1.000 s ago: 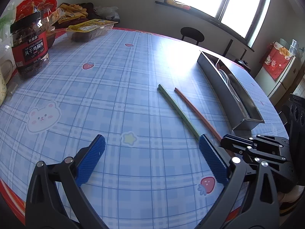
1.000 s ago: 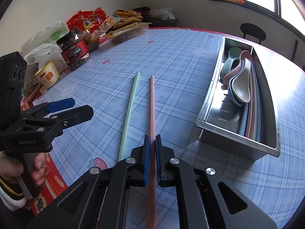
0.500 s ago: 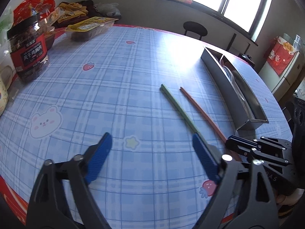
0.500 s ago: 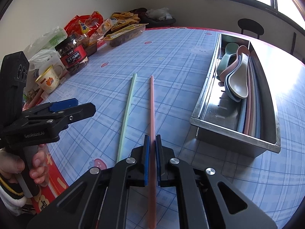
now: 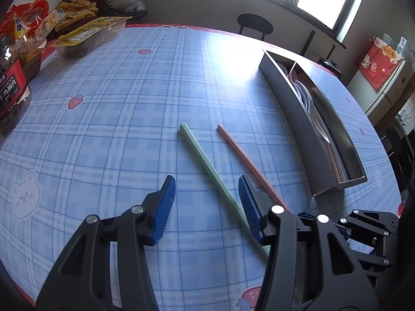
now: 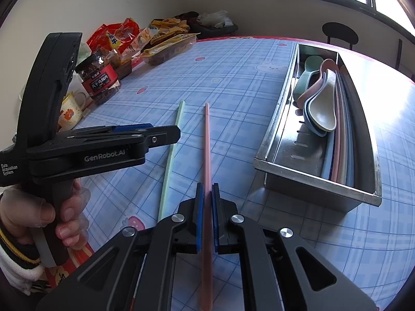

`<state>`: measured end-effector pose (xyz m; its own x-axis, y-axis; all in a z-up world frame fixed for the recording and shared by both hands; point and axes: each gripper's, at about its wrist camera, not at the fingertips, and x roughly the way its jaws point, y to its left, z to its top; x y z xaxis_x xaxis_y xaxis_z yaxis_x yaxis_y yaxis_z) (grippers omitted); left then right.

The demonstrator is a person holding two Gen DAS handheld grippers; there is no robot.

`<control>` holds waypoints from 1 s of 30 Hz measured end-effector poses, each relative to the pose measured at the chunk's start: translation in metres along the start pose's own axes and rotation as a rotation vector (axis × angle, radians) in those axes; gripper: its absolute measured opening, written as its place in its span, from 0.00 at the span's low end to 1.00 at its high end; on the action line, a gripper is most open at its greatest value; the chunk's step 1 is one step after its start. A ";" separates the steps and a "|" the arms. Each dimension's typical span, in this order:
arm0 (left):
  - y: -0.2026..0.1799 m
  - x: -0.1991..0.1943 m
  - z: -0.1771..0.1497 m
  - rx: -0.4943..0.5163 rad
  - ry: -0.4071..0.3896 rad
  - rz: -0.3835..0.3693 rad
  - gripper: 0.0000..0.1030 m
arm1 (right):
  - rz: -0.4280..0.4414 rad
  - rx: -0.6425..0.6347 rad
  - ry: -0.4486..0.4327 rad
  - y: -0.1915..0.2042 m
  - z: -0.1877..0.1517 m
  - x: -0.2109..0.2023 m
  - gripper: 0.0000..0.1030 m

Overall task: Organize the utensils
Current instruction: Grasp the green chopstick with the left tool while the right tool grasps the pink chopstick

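Note:
A green chopstick (image 5: 207, 162) and a pink chopstick (image 5: 241, 153) lie side by side on the blue plaid tablecloth. My right gripper (image 6: 206, 197) is shut on the pink chopstick (image 6: 206, 140) near its thick end. My left gripper (image 5: 206, 199) is open, its jaws on either side of the green chopstick (image 6: 172, 150), just above the table. It also shows in the right wrist view (image 6: 155, 134). A steel utensil tray (image 6: 316, 178) at the right holds spoons (image 6: 320, 103) and chopsticks.
A red-labelled jar (image 6: 99, 79), a mug (image 6: 70, 110) and snack packets (image 5: 88, 32) crowd the far left of the table. A black stool (image 5: 255, 24) stands beyond the table's far edge. The tray's side wall (image 5: 298, 119) is right of the chopsticks.
My left gripper has moved forward and right over the green chopstick, and its jaws have narrowed. My right gripper still holds the pink chopstick, barely moved.

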<state>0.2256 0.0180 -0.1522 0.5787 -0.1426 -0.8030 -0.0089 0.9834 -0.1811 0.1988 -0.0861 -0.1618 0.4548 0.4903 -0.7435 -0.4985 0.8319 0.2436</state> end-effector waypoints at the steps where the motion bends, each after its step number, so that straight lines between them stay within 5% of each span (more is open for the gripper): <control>1: -0.002 0.002 0.002 0.007 0.001 0.006 0.50 | 0.001 -0.001 0.000 0.001 0.000 0.000 0.06; 5: -0.017 0.009 0.007 0.071 0.003 0.054 0.50 | 0.001 0.000 0.000 0.001 0.000 0.000 0.06; 9: -0.026 0.011 0.003 0.167 -0.010 0.105 0.36 | 0.001 0.001 0.000 0.001 0.000 0.001 0.07; 12: -0.018 0.006 -0.001 0.175 -0.013 0.078 0.25 | 0.002 0.001 0.000 0.001 0.000 0.000 0.07; 21: 0.022 -0.009 -0.008 0.197 0.020 0.036 0.11 | -0.003 -0.007 0.000 0.001 0.000 0.001 0.06; 25: 0.026 -0.010 -0.009 0.181 0.029 0.030 0.12 | 0.001 -0.002 0.001 0.000 0.000 0.001 0.06; 30: 0.018 -0.019 -0.024 0.224 0.024 0.029 0.24 | -0.019 -0.018 0.002 0.003 0.000 0.001 0.06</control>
<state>0.1951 0.0360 -0.1536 0.5616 -0.1143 -0.8195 0.1578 0.9870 -0.0295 0.1978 -0.0832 -0.1622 0.4625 0.4742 -0.7491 -0.5031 0.8361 0.2187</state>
